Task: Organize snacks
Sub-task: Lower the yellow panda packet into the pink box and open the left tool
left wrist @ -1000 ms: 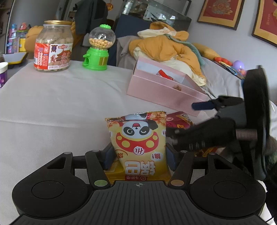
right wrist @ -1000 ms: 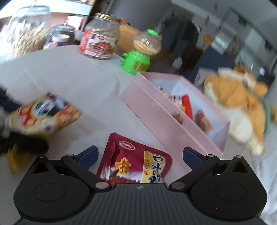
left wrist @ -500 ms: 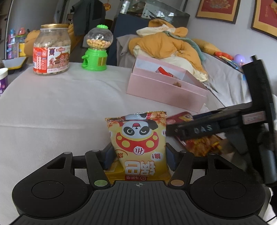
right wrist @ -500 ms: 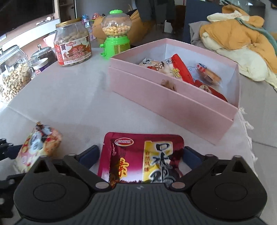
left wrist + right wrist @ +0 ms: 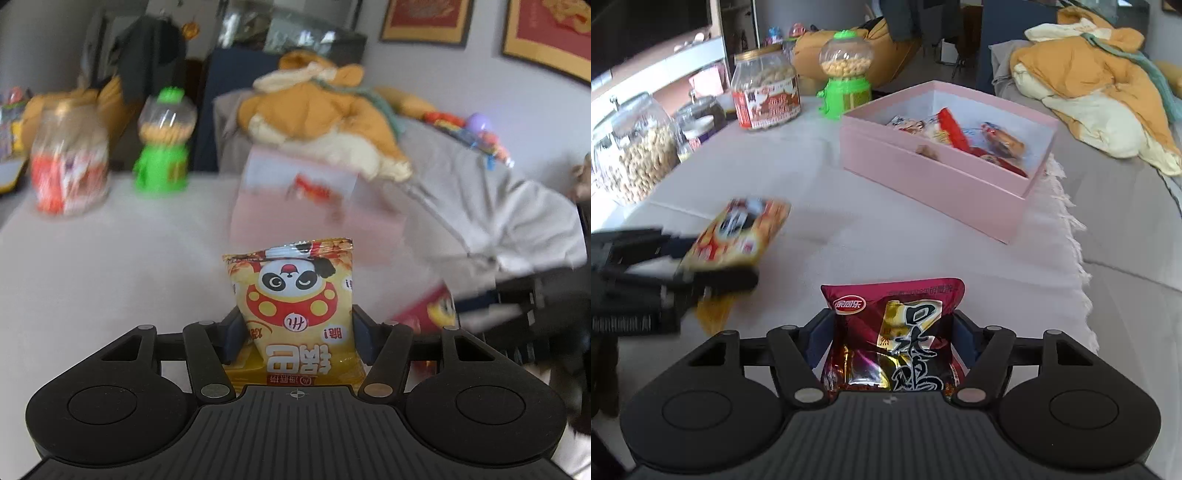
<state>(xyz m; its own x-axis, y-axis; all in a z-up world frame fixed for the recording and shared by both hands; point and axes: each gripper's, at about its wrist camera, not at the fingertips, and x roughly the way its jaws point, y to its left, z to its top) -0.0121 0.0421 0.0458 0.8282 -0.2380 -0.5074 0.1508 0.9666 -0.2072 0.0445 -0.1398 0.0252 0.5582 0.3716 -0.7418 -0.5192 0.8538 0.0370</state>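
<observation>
My left gripper (image 5: pixel 297 325) is shut on a yellow panda snack bag (image 5: pixel 295 295) and holds it upright above the table; its jaws are closing slightly tighter. The right wrist view shows that bag (image 5: pixel 738 232) in the left gripper (image 5: pixel 683 266) at the left, blurred. My right gripper (image 5: pixel 892 332) is closing on a maroon snack packet (image 5: pixel 897 321), which is crumpled between the pads and off the cloth. An open pink box (image 5: pixel 923 173) with several snacks inside stands ahead on the table; it is blurred in the left wrist view (image 5: pixel 295 221).
A labelled peanut jar (image 5: pixel 764 96), a green gumball dispenser (image 5: pixel 846 74) and a big glass jar of nuts (image 5: pixel 631 155) stand at the table's far left. The cloth's fringed edge (image 5: pixel 1067 206) runs along the right. An orange garment (image 5: pixel 1089 74) lies on the sofa beyond.
The right gripper's jaws have narrowed onto the maroon packet, which now stands crumpled between them. The left gripper has risen with the panda bag, and its view is now blurred.
</observation>
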